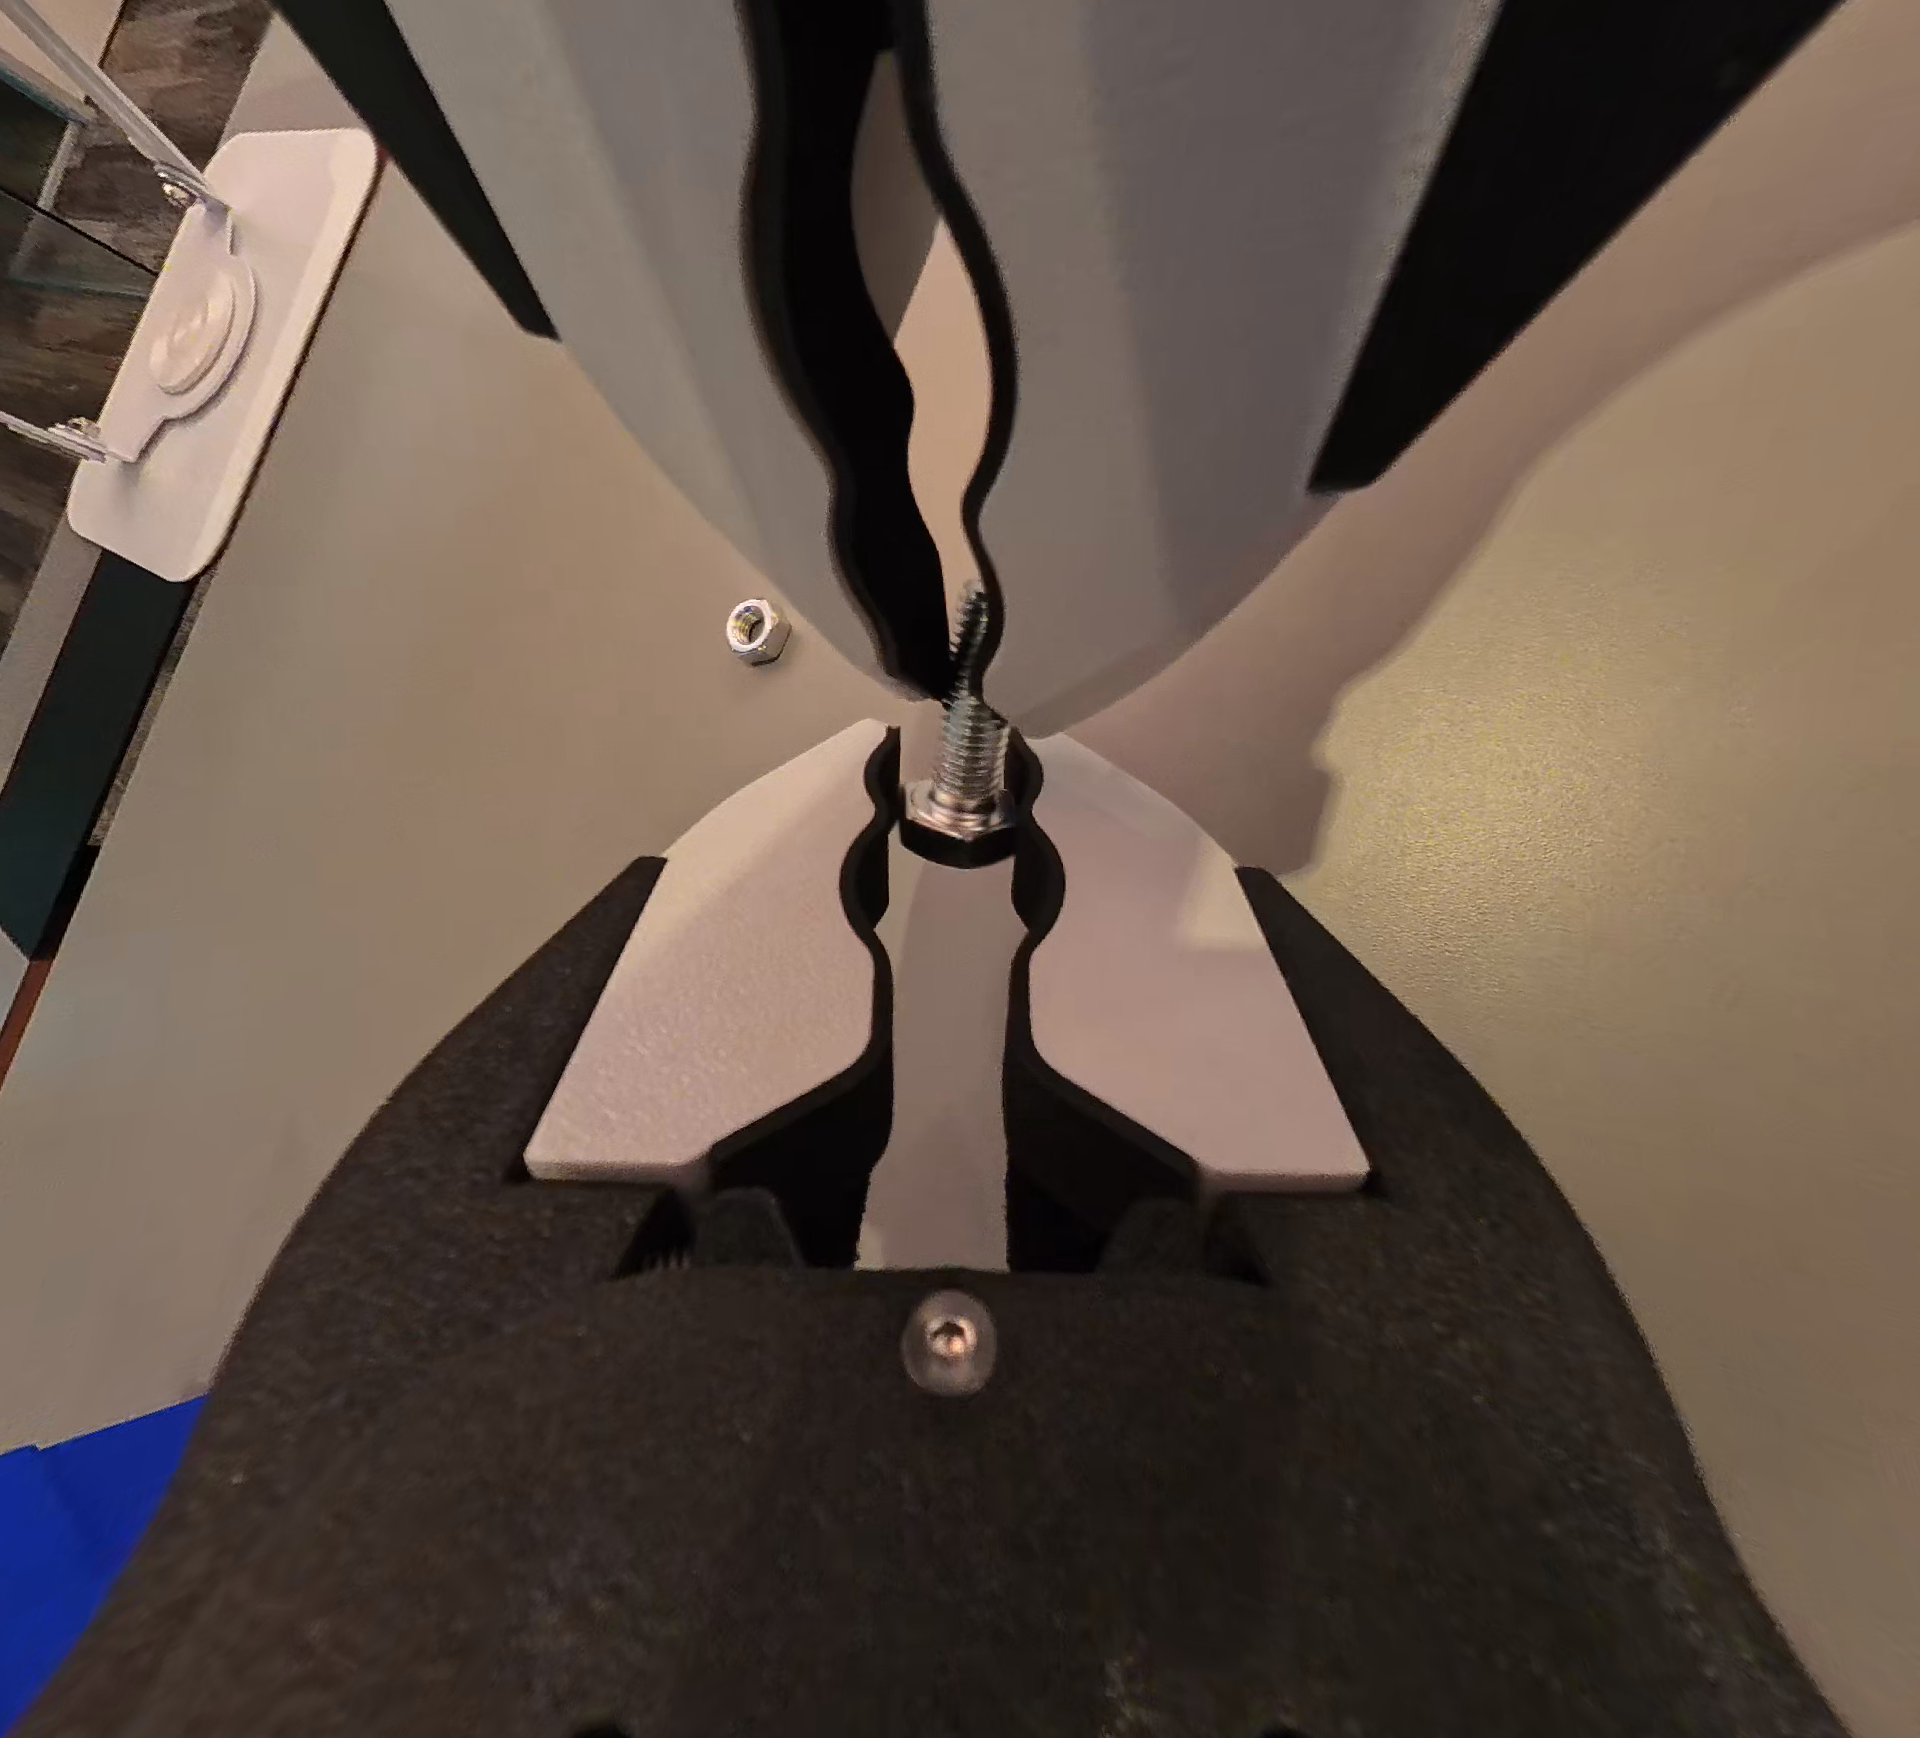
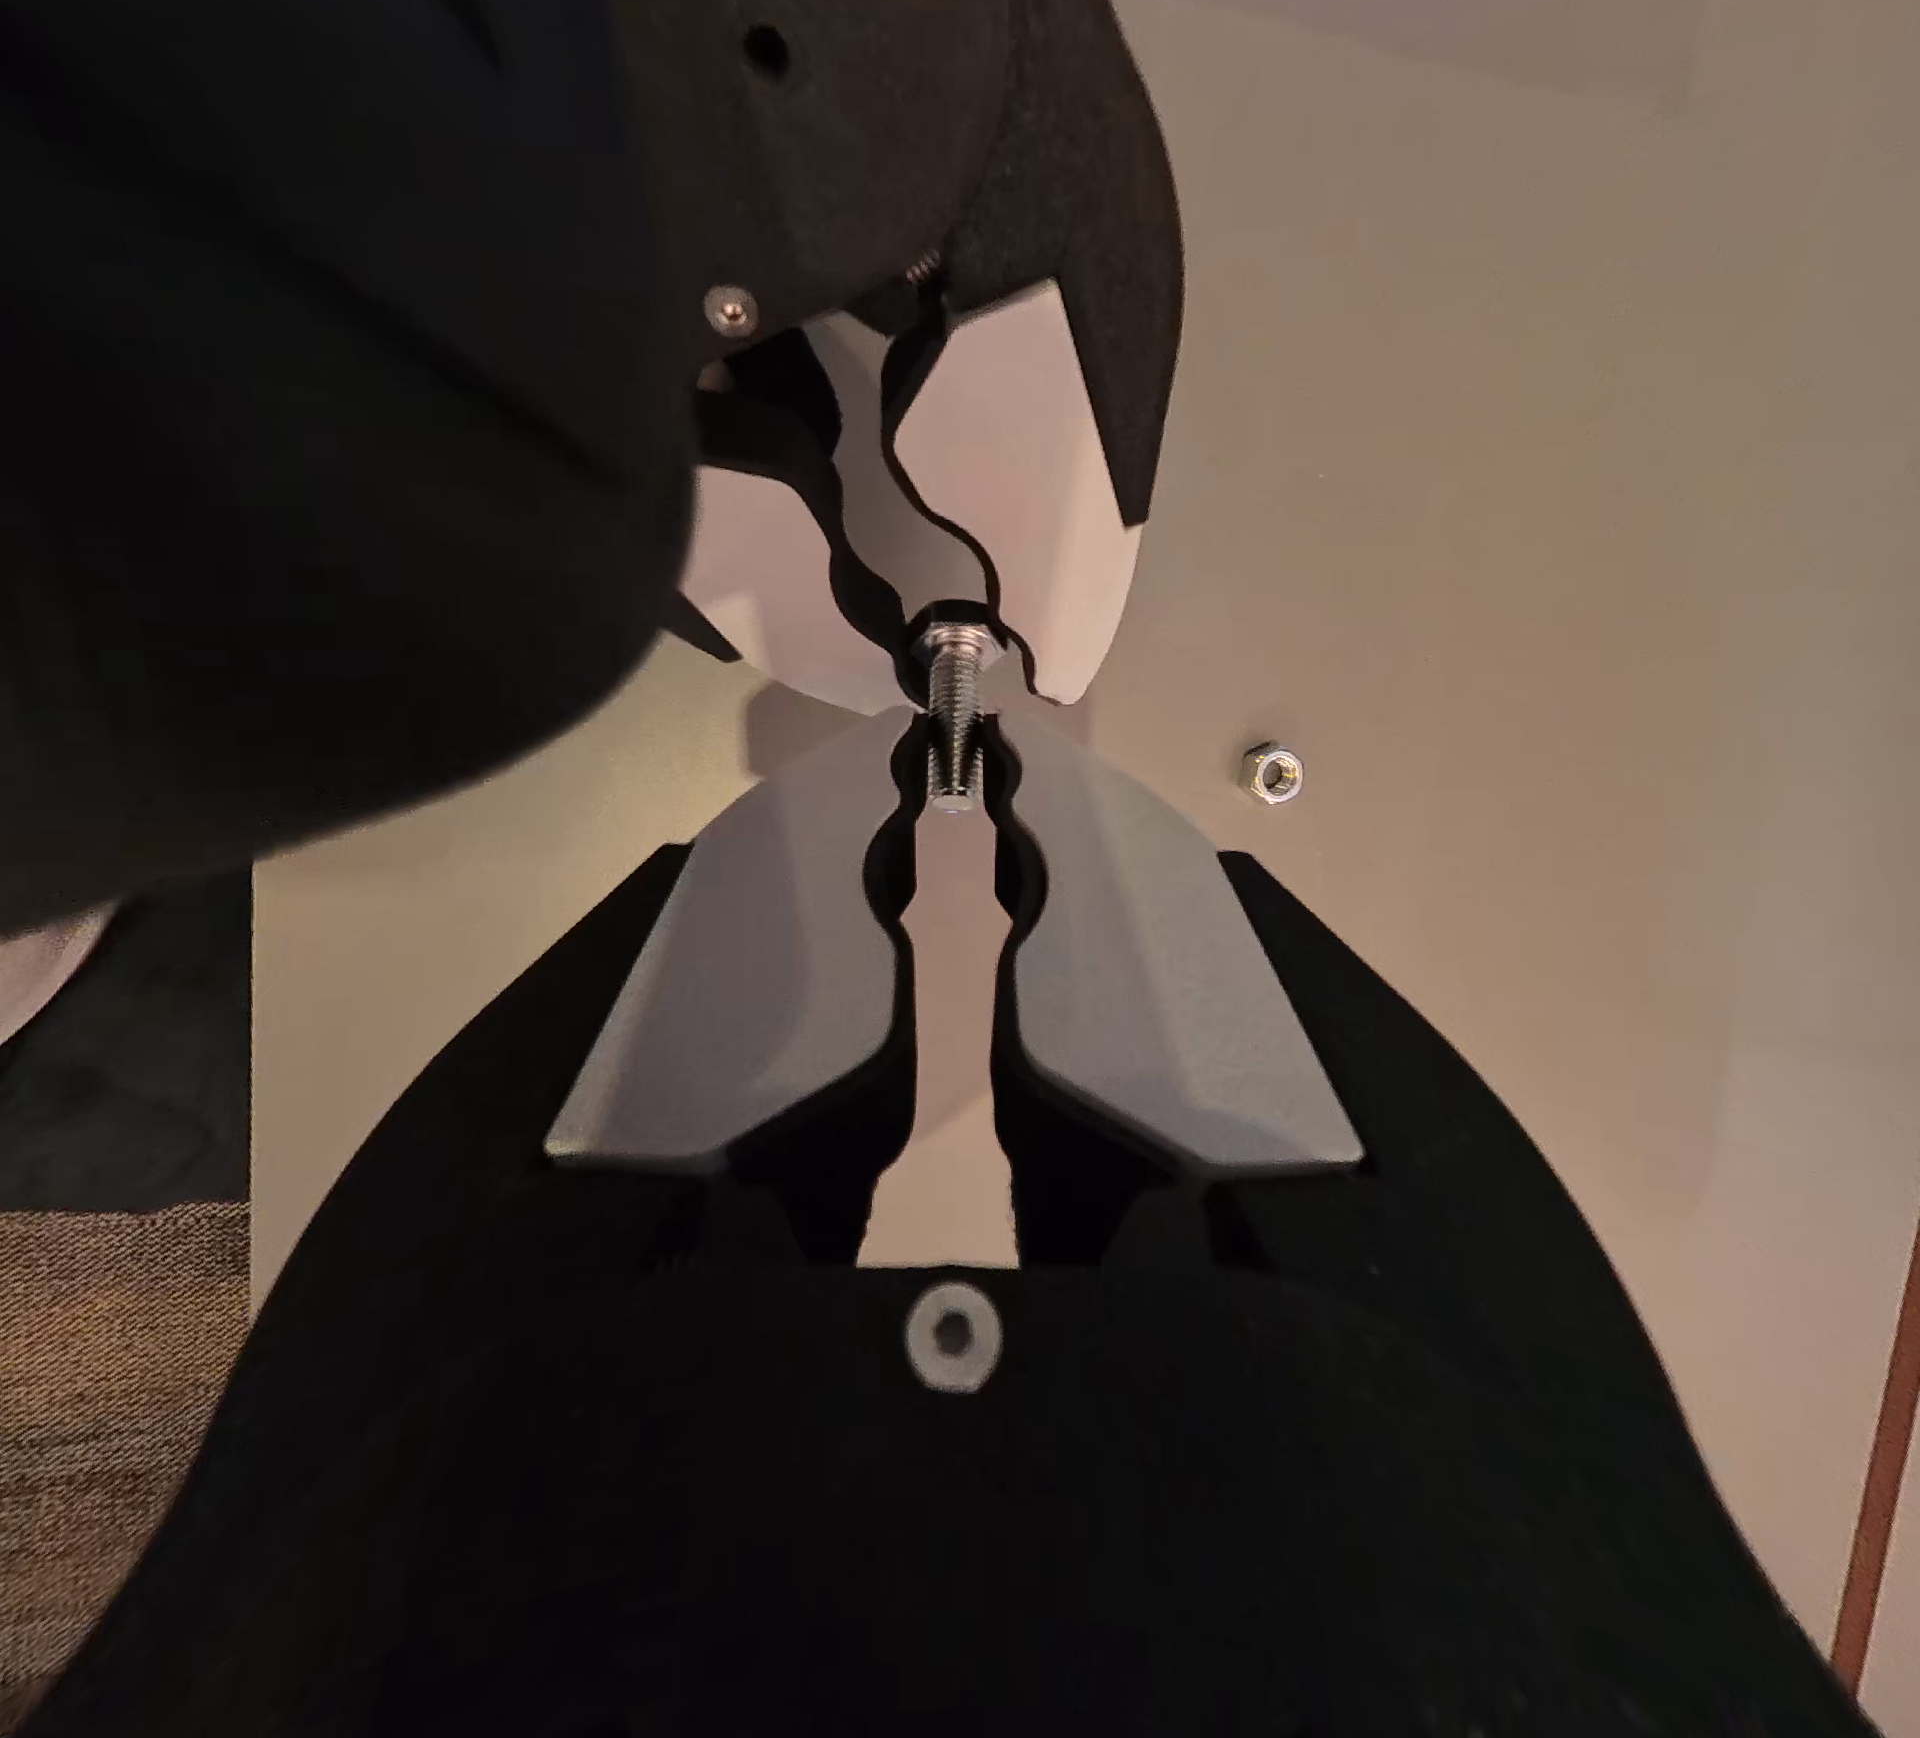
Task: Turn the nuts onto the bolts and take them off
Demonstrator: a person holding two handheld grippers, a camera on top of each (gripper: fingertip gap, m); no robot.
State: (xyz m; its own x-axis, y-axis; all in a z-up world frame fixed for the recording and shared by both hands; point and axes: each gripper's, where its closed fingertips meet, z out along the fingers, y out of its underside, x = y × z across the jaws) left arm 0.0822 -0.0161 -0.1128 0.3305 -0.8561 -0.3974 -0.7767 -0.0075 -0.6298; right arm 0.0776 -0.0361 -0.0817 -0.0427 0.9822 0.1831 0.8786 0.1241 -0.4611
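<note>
A silver bolt (image 1: 961, 743) is held in the air between my two grippers, which meet tip to tip. My left gripper (image 1: 954, 743) is shut on a hex nut (image 1: 954, 810) sitting on the bolt; what lies behind the nut is hidden. My right gripper (image 2: 951, 732) is shut on the threaded end of the bolt (image 2: 948, 701). The right wrist view shows the nut (image 2: 951, 644) in the left gripper (image 2: 971, 691) across from it. The right gripper (image 1: 940, 686) comes down from the top in the left wrist view.
A loose hex nut (image 1: 756, 632) lies on the beige table (image 1: 1558, 857), also showing in the right wrist view (image 2: 1273, 772). A white plate fixture (image 1: 208, 358) sits at the table's edge. A blue object (image 1: 94, 1522) shows at the lower left. Carpet (image 2: 104, 1376) lies beyond the table. The grippers are tip to tip, or close to it. The blue object (image 1: 94, 1522) is about 30 centimeters from both grippers' fingertips.
</note>
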